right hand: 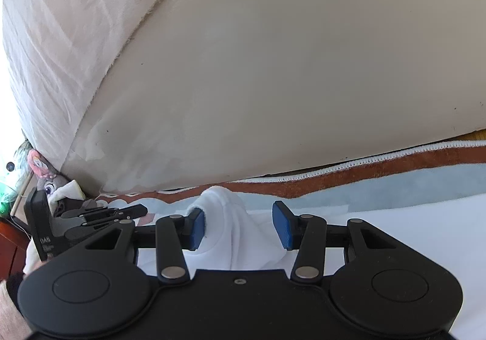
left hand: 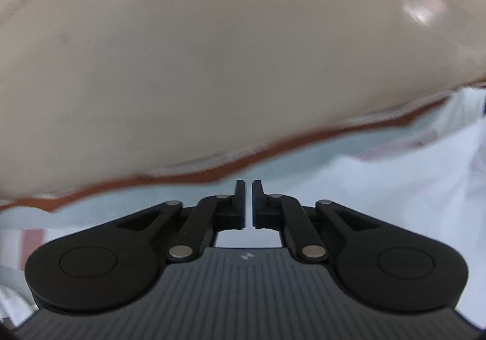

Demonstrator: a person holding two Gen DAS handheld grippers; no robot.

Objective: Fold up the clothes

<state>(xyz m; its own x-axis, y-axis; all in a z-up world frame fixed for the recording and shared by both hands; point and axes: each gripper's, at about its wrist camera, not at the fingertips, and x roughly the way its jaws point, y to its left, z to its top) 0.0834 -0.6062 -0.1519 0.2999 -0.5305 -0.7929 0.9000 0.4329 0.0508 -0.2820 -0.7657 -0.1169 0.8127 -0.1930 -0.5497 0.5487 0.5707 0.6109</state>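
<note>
Right gripper (right hand: 241,226) fingers spread, straddling a raised bunch of the white garment (right hand: 231,218) on the rug (right hand: 395,179) near its far edge. Left gripper (left hand: 248,203) fingers nearly closed, nothing visibly between. Suggest: pinch low, catch all layers.

One white cloth garment (right hand: 240,218) lies bunched on one pale blue rug with a rust-brown border (right hand: 395,158), just in front of one large beige leather sofa (right hand: 273,66). One cream fabric throw (right hand: 54,36) drapes the sofa's left end. Two black two-finger grippers show: the right gripper (right hand: 241,226) and the left gripper (left hand: 248,203). One grey plush toy (right hand: 53,185) sits at the sofa's lower left corner.
</note>
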